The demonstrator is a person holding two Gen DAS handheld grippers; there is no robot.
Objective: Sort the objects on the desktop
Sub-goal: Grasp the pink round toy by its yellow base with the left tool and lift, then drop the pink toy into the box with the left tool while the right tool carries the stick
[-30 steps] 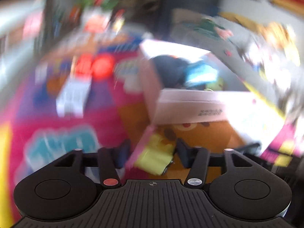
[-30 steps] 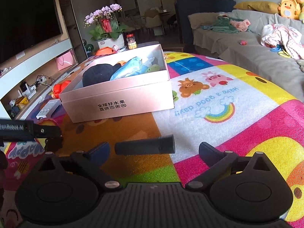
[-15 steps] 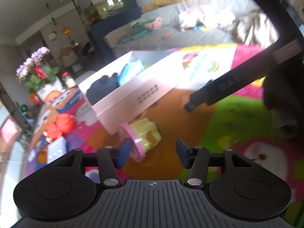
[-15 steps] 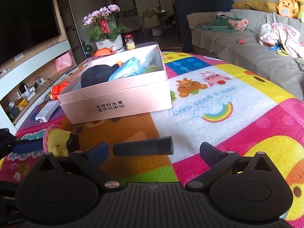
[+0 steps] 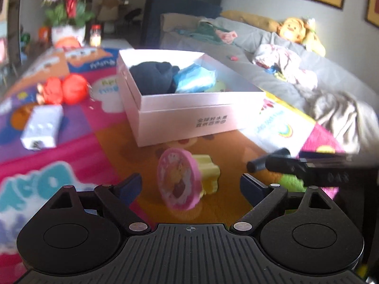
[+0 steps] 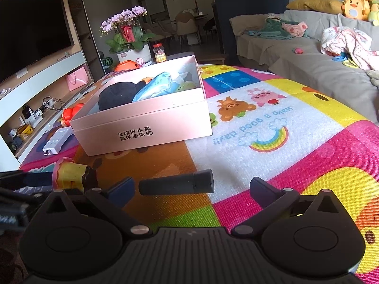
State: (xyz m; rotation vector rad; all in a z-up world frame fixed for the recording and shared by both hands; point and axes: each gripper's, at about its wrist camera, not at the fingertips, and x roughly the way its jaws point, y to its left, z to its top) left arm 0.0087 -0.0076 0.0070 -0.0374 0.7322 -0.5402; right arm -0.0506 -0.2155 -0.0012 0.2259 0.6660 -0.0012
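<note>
A pink-and-yellow toy [image 5: 187,179] lies on the play mat between the fingers of my left gripper [image 5: 190,182]. The jaws are opening and stand wide, with neither pad touching the toy. The right wrist view shows the same toy [image 6: 68,175] at lower left. A black cylinder [image 6: 176,184] lies crosswise on the mat between the fingers of my right gripper [image 6: 191,189], which is open and does not press on it. Behind both stands the open pink box [image 5: 189,116] [image 6: 142,127] with a black hat, a blue pack and a green item inside.
A red toy [image 5: 64,90] and a white power strip [image 5: 42,125] lie on the mat left of the box. A grey sofa [image 6: 319,71] with clothes and plush toys runs along the right. A flower pot [image 6: 132,49] and a TV shelf stand far left.
The left gripper, shut on the pink-and-yellow toy a second ago, swung about and opened; the toy now sits loose between its fingers. The right gripper and black cylinder have not moved.
</note>
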